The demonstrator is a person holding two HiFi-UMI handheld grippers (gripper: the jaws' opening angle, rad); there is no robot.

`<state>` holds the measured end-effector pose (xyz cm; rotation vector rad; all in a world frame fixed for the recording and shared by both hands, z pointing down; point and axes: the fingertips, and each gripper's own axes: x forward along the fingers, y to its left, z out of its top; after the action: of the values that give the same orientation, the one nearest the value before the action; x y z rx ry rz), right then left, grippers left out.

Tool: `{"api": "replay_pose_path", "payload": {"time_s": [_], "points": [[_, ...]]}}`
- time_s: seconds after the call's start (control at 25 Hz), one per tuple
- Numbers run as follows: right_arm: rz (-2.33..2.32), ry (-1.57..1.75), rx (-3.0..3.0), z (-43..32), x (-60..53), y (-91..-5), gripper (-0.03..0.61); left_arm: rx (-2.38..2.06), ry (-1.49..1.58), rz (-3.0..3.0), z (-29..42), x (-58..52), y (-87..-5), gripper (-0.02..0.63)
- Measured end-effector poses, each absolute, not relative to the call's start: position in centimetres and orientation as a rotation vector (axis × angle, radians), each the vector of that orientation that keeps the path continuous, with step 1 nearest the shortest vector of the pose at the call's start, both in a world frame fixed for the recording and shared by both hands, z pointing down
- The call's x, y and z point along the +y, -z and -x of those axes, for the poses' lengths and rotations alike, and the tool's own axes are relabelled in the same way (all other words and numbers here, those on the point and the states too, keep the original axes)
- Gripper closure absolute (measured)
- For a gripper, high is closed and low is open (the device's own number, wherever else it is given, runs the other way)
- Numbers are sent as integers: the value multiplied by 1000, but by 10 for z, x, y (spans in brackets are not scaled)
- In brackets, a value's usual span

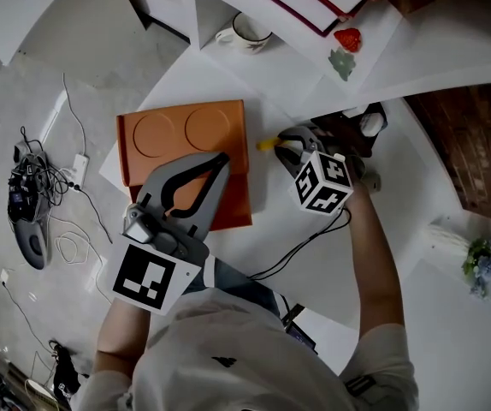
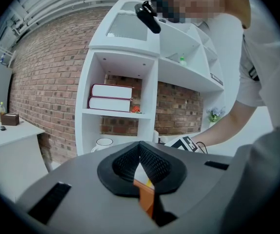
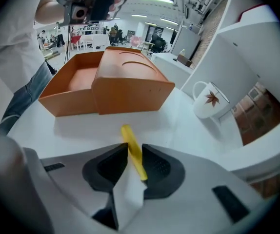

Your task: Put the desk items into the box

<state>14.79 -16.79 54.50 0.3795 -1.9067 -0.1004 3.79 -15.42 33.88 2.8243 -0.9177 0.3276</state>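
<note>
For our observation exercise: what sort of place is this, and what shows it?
Probably an office or lab: a white desk, white shelving holding books against a brick wall, and ceiling strip lights.

Person wore a pale grey short-sleeved T-shirt [image 1: 228,354] and blue jeans [image 1: 239,284], left gripper [image 1: 222,157] and right gripper [image 1: 286,142] had grey shells, black ribbed pads [image 3: 107,170], black-and-white marker cubes [image 1: 322,182], thin black cable [image 1: 310,242] ran from the right one.
</note>
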Motion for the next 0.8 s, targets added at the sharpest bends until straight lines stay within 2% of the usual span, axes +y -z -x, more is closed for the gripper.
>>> {"api": "replay_pose_path", "payload": {"time_s": [0.68, 0.8], "points": [[-227, -41, -1851, -142, -156, -554, 474, -971, -297, -2788, -26, -159, -337, 606], [-193, -88, -1830, -145, -145, -560, 492, -979, -293, -2788, -24, -159, -336, 606]]}}
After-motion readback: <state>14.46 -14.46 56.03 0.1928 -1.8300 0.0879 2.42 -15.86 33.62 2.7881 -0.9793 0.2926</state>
